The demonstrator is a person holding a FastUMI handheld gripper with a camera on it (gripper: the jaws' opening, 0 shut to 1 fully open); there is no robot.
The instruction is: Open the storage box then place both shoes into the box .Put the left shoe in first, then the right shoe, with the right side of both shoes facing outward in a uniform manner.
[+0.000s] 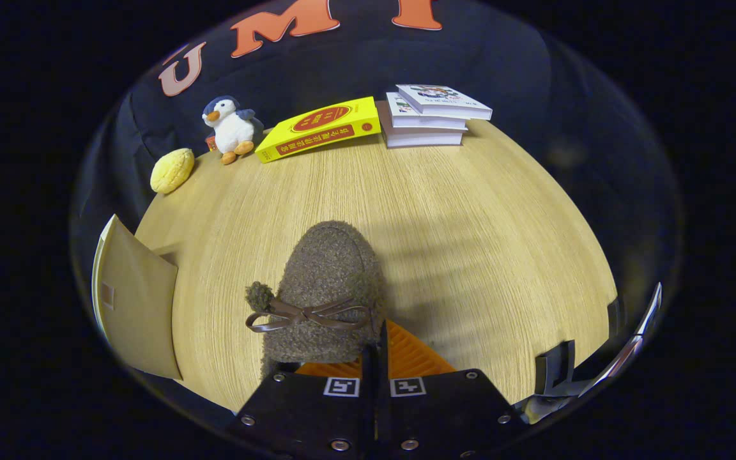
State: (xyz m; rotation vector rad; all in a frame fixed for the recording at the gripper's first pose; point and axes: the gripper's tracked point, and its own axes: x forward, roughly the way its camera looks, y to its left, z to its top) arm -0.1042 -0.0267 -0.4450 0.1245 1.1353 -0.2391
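Note:
A brown fuzzy shoe (326, 281) with a brown bow and a pompom lies straight ahead of my fingers, toe pointing away from me over the wooden table (470, 223). My gripper (377, 351) is shut, its two fingers pressed close together on the edge of the shoe's opening at its near right side. The shoe casts a shadow to its right on the table. To the left of the shoe stands a beige flat panel of the storage box (135, 306), seen at an angle; the box's inside is hidden.
At the table's far edge sit a plush penguin (230, 128), a yellow round bun-like toy (172, 170), a yellow book (320, 128) and a stack of white books (432, 115). A dark and metallic object (598, 377) stands near my right.

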